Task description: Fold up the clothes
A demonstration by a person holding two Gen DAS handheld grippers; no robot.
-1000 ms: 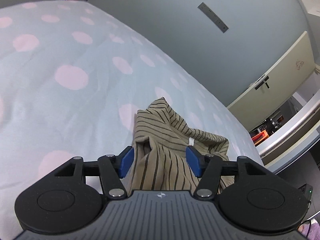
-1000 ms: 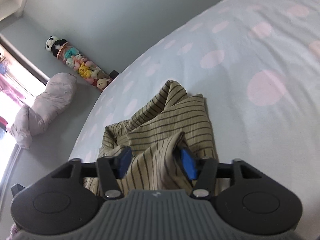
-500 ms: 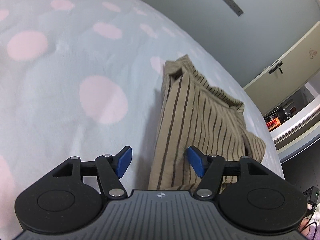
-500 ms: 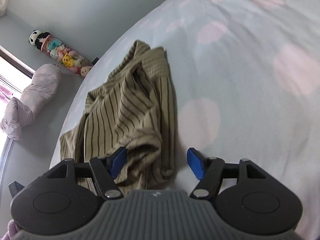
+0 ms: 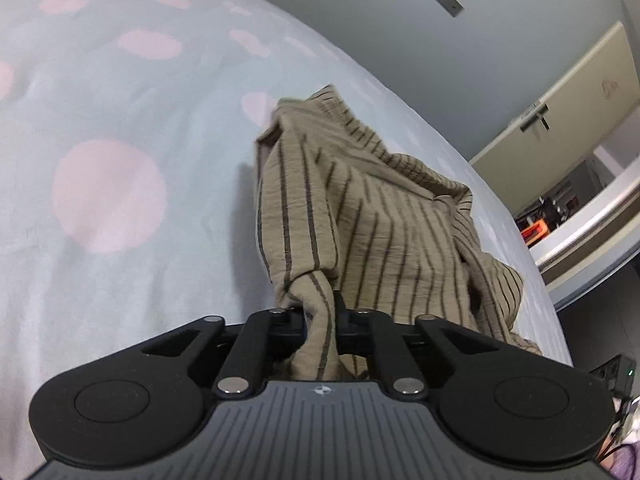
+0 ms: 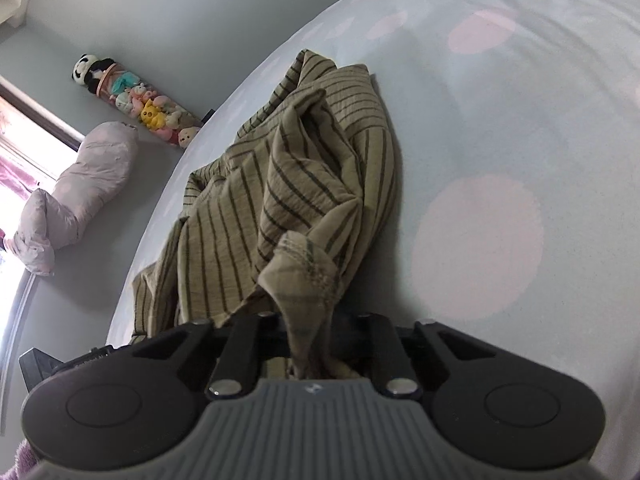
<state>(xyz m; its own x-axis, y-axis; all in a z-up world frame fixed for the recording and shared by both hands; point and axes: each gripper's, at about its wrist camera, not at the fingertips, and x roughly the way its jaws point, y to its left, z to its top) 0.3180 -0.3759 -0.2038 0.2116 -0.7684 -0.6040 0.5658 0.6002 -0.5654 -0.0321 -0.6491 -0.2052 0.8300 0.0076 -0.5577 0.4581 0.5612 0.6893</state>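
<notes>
A tan garment with dark stripes (image 5: 380, 216) lies crumpled on the bed. In the left wrist view my left gripper (image 5: 322, 320) has its jaws closing and pinched on a bunched fold of the near edge; the cloth fills the gap between them. In the right wrist view the same striped garment (image 6: 288, 184) spreads away from me. My right gripper (image 6: 310, 320) is closing too, clamped on a stitched hem corner that stands up above the jaws. The blue pads of both grippers are hidden by cloth.
The bed has a pale blue sheet with pink dots (image 5: 112, 192). A cream door (image 5: 560, 120) and a doorway lie beyond the bed's edge. By the wall are a tube of plush toys (image 6: 136, 100) and a lilac pillow (image 6: 76, 192), beside a window.
Both grippers stood open around the garment's edge before. They have sunk closer to the bed and their jaws have come together on the cloth, gathering it into folds.
</notes>
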